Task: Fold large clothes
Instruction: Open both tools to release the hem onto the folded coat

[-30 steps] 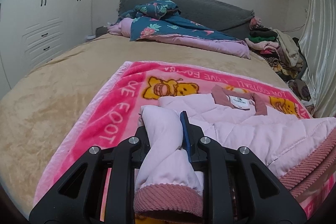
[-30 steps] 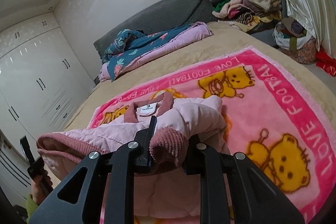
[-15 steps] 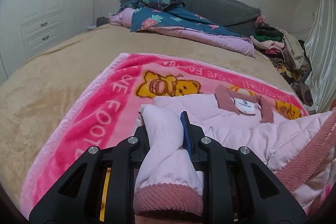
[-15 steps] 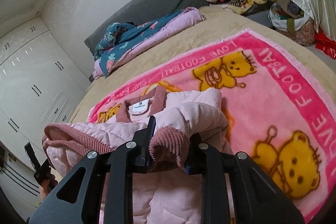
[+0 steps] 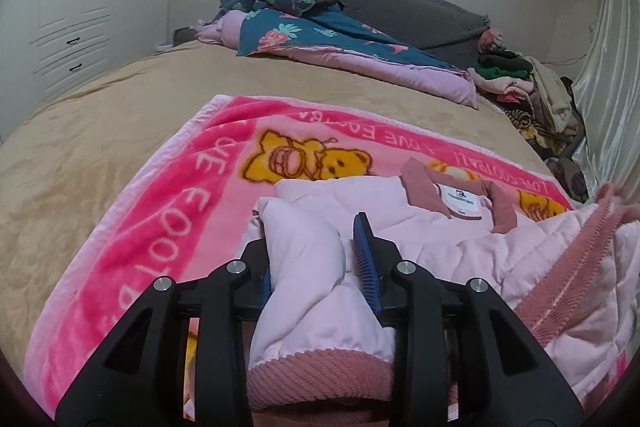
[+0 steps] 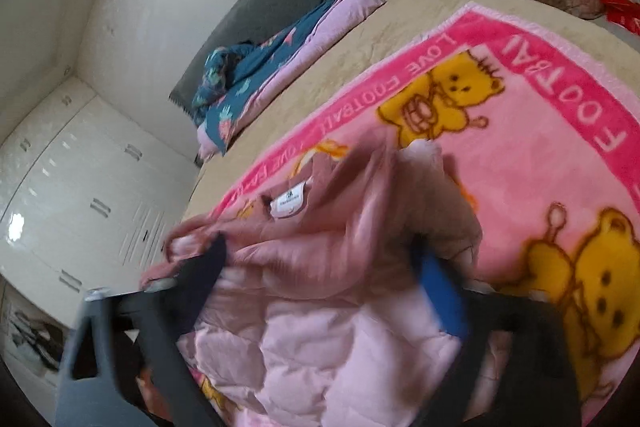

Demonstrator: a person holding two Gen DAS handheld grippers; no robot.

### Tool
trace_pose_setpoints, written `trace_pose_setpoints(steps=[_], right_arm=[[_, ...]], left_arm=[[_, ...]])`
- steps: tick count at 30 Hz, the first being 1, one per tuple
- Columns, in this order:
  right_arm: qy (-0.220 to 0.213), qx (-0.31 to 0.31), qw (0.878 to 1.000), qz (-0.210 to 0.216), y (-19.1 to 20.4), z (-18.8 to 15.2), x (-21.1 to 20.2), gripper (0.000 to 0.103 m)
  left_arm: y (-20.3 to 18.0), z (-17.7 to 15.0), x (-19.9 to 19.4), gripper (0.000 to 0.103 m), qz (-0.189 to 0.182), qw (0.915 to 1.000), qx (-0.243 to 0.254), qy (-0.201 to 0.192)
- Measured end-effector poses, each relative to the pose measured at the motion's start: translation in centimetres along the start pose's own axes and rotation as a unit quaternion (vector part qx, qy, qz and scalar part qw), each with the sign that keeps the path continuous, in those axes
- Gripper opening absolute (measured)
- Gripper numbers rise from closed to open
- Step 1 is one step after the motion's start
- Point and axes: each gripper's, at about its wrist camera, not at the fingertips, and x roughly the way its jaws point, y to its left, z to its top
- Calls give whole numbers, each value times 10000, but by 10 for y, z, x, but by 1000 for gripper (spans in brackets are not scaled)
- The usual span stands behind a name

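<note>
- Right wrist view: right gripper (image 6: pixel 320 263) and pink quilted jacket (image 6: pixel 320 339) motion-blurred; pad contact unreadable.
- Jacket's neck label (image 5: pixel 460 195): print too small to read.
- Left wrist view: sleeve cuff (image 5: pixel 320 379) hides left gripper (image 5: pixel 314 247) base.
- Blanket (image 6: pixel 560 167) lettering cut off at right edge.

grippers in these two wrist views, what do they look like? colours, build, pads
Left gripper: matte black angular linkage arms with triangular cut-outs, round silver pivot screws, and blue ribbed pads on the fingers. Right gripper: same black build and a blue pad, heavily motion-blurred, so details are unclear. No cables, markings or sleeves visible.
</note>
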Motion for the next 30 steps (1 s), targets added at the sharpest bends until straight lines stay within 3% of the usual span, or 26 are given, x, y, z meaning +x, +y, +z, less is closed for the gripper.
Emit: trace_pose_setpoints(steps=[5, 8, 12, 15, 19, 24, 28, 30], right_arm=[[-333, -816, 9950, -479, 16, -14, -12, 99], [-302, -1155, 9893, -840, 13, -28, -6, 99], [-156, -1454, 9807, -1297, 2, -48, 11, 99], [-106, -1581, 9761, -1490, -5, -61, 19, 99], [-40, -1692, 9720, -1627, -12, -73, 27, 99], [-48, -1892, 9661, -1757, -15, -76, 26, 99], [-71, -2084, 9610, -1818, -20, -79, 21, 99], [-69, -2109, 9608, -1796, -23, -80, 19, 99]], left_arm=[[-1, 0, -4, 37, -72, 9999, 81, -22], [-1, 0, -7, 44, -148, 9998, 98, -41], [-4, 0, -14, 69, -318, 9994, 129, -101], [-7, 0, -25, 90, -143, 9992, 245, -289], [-3, 3, -39, 94, -143, 9983, 280, -497], [14, -2, -44, 94, 179, 9977, 297, -584], [36, -18, -32, 94, 215, 9993, 211, -241], [47, -30, -24, 94, -116, 9999, 72, 76]])
